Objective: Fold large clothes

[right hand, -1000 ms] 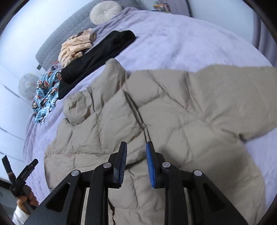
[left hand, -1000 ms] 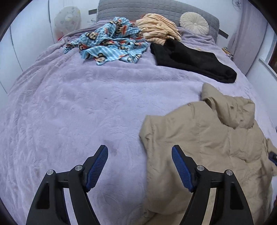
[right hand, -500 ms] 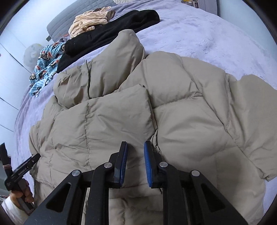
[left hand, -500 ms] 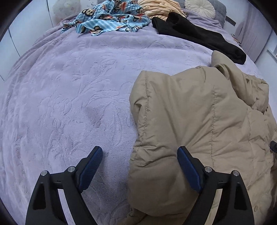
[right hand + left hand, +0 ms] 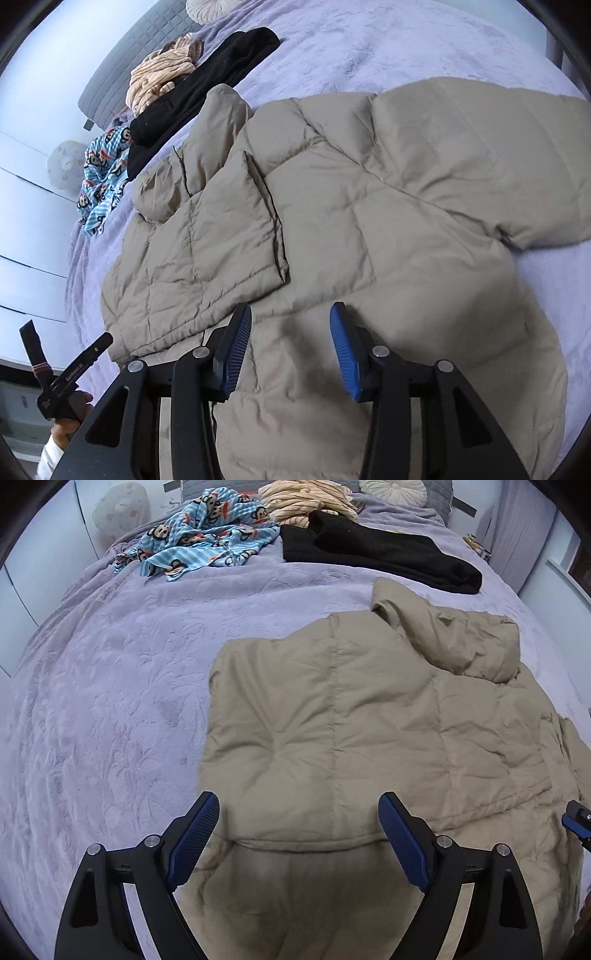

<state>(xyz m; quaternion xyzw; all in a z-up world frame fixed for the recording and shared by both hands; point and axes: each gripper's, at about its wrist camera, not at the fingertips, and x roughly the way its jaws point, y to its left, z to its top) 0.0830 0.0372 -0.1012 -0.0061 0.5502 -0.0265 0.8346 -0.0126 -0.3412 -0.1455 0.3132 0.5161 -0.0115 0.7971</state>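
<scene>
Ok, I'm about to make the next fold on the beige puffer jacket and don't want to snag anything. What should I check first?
1. Left tool open over the beige quilted puffer jacket: ok.
2. Right tool open, nothing between its fingers: ok.
3. Left sleeve panel already folded onto the body: ok.
4. Right sleeve folded in: not ok, it lies spread out.
5. Black garment apart from the jacket: cannot tell, its edge lies close to the hood.
6. Lavender bedspread bare beside the jacket: ok.

Even, soft, cool daylight; no glare. Faint shadows beneath the gripper fingers at lower centre. Strong fisheye bending and black vignetting at corners; lower centre slightly blurred.
</scene>
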